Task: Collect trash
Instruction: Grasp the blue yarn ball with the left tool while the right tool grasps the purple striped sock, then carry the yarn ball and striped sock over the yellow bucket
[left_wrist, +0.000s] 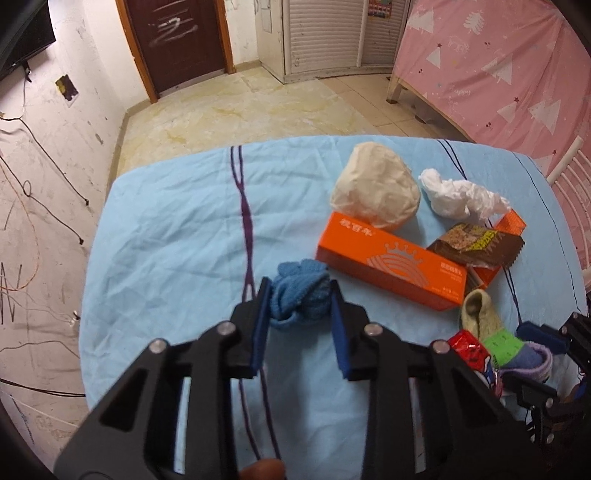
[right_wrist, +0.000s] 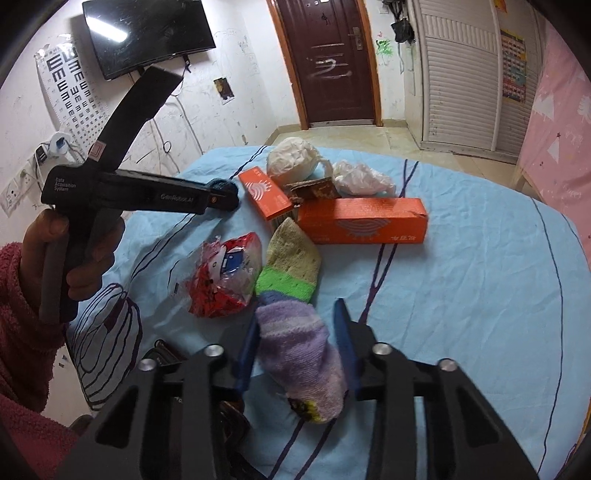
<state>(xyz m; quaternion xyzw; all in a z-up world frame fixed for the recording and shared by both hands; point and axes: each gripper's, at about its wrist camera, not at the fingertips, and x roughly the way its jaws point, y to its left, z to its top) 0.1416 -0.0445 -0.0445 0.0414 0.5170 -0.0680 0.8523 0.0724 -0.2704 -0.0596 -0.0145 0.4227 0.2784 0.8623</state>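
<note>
Two grippers at work over a table under a wrinkled pale-blue sheet (left_wrist: 166, 229) with thin dark purple lines.

Left gripper (left_wrist: 300, 295): blue pads pressed on both sides of a balled blue knit sock (left_wrist: 301, 295), ribbed and soft, lying near the middle of the cloth. Jaws closed on it.

Right gripper (right_wrist: 295, 332): pads clamped on the fuzzy lilac cuff of a striped sock (right_wrist: 295, 354), which runs on through a bright green band to a worn beige toe (right_wrist: 295, 251). It lies towards the near edge of the sheet.

Trash, all beyond both grippers:
- crinkled red and white foil wrapper (right_wrist: 221, 280), glossy, just left of the striped sock, touching or nearly so;
- long orange cardboard carton (right_wrist: 362, 219), one corner dented, just past the beige toe;
- second, shorter orange box (right_wrist: 264, 197) beside it;
- brown snack wrapper (left_wrist: 472, 245), serrated edge, lying across the cartons;
- rounded cream paper bundle (left_wrist: 375, 184), creased, towards the far edge;
- crumpled thin white plastic bag (left_wrist: 461, 199) beside that bundle.

A person's hand (right_wrist: 74, 254) in a fuzzy pink sleeve (right_wrist: 22, 332) grips the left tool's handle.
</note>
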